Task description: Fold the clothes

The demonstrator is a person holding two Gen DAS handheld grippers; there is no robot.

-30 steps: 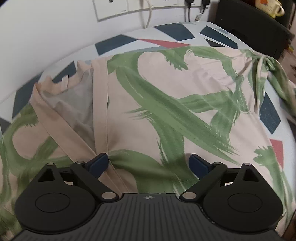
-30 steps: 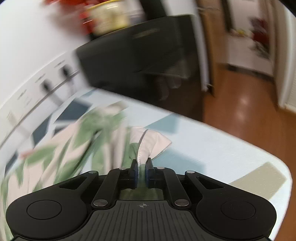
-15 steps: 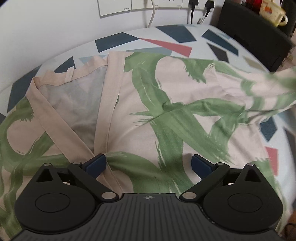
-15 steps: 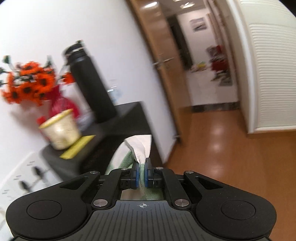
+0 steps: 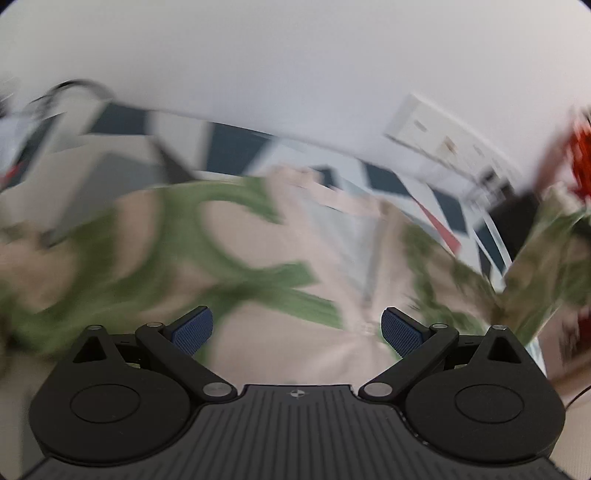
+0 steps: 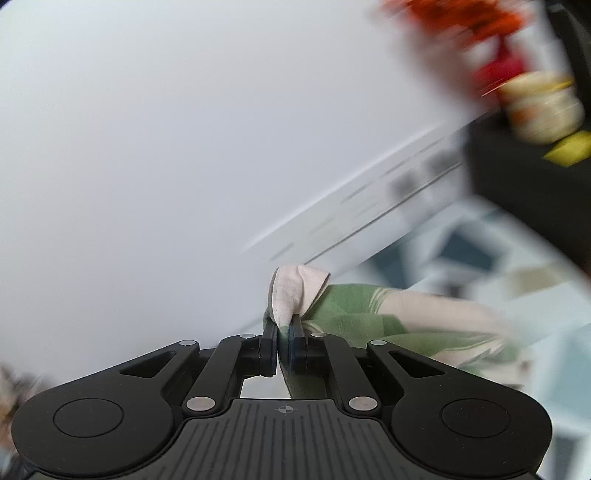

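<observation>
A beige garment with green brush-stroke print (image 5: 258, 258) lies spread on the patterned table, blurred in the left wrist view, its open neckline (image 5: 343, 229) toward the wall. My left gripper (image 5: 297, 326) hovers over it, open, with nothing between its blue pads (image 5: 192, 326). At the right of that view a lifted part of the cloth (image 5: 543, 266) rises off the table. My right gripper (image 6: 283, 332) is shut on a beige corner of the garment (image 6: 291, 288), held up in the air; the green and beige cloth (image 6: 388, 314) trails away to the right.
A white wall with socket plates (image 5: 443, 136) stands behind the table (image 5: 236, 151), whose cover has dark blue and red shapes. A black cabinet (image 6: 524, 184) at the right carries red flowers (image 6: 461, 14) and a cream cup (image 6: 543, 107). Dark cables (image 5: 74, 88) lie far left.
The left gripper swung left over the garment and rolled, still open. The right gripper rose and swung toward the wall, carrying the pinched corner, so that side of the cloth lifted.
</observation>
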